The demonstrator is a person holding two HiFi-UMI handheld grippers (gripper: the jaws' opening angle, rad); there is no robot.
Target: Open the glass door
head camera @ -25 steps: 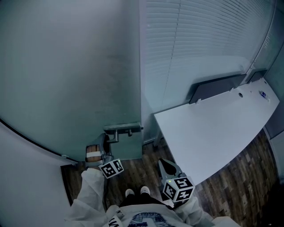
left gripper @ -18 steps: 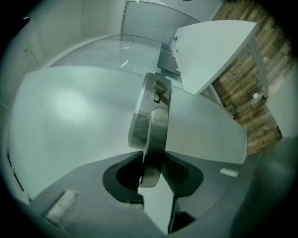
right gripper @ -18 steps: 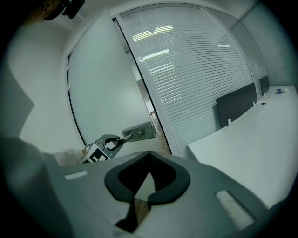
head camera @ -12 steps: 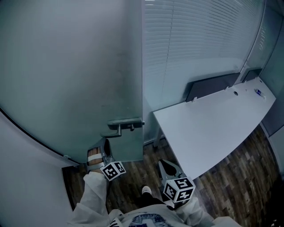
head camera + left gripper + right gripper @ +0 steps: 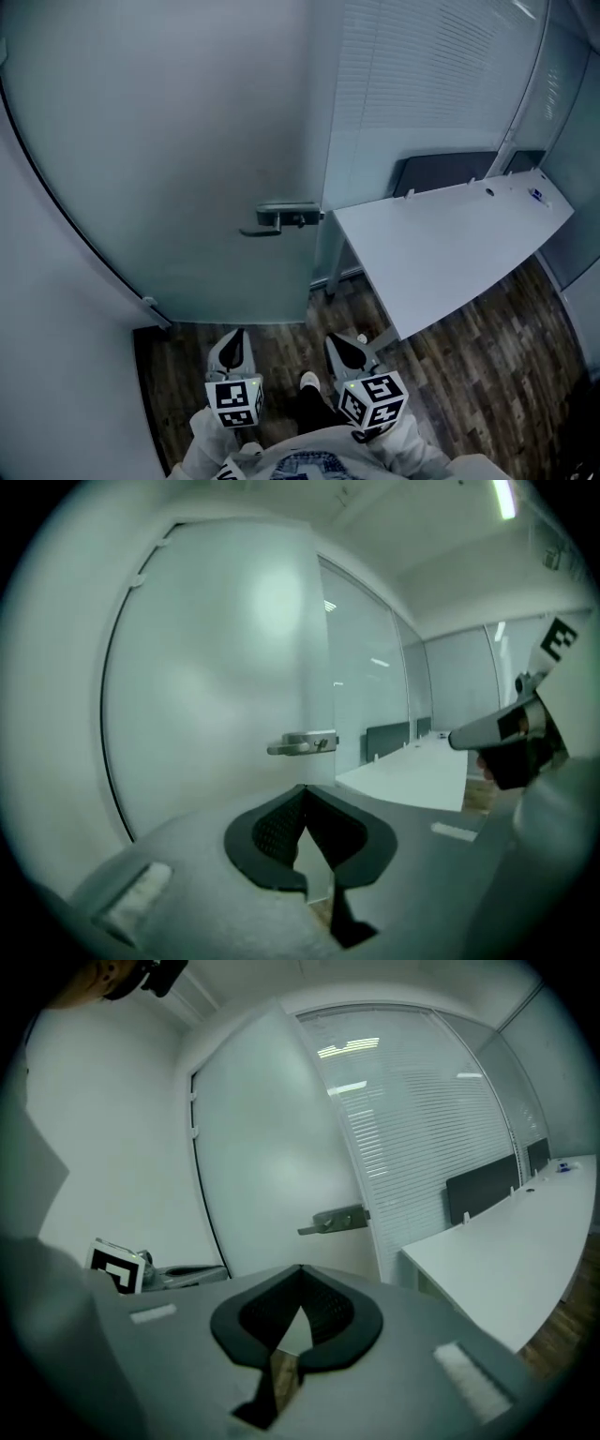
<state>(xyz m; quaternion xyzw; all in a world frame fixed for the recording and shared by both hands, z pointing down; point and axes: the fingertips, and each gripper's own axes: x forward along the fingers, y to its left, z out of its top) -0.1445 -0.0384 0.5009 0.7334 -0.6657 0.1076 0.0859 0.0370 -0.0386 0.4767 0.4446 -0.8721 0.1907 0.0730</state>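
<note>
The frosted glass door (image 5: 187,141) fills the upper left of the head view. Its metal lever handle (image 5: 279,219) sits at the door's right edge and also shows ahead in the left gripper view as the handle (image 5: 302,744) and in the right gripper view as the handle (image 5: 336,1220). My left gripper (image 5: 234,339) hangs low over the floor, well back from the handle. Its jaws have just closed, tips together with nothing between them, as my left gripper (image 5: 303,789) shows. My right gripper (image 5: 339,345) is beside it, shut and empty, as my right gripper (image 5: 300,1269) shows.
A white desk (image 5: 450,253) juts in from the right, its near corner close to the door's edge. Behind it are a dark panel (image 5: 441,172) and a glass wall with blinds (image 5: 422,66). A white wall (image 5: 56,356) closes the left side. Dark wood floor (image 5: 281,342) lies below.
My left gripper has left the spot by the handle, drawn back from the door and rolled upright. Both grippers now sit farther from the door, and the handle looks more distant.
</note>
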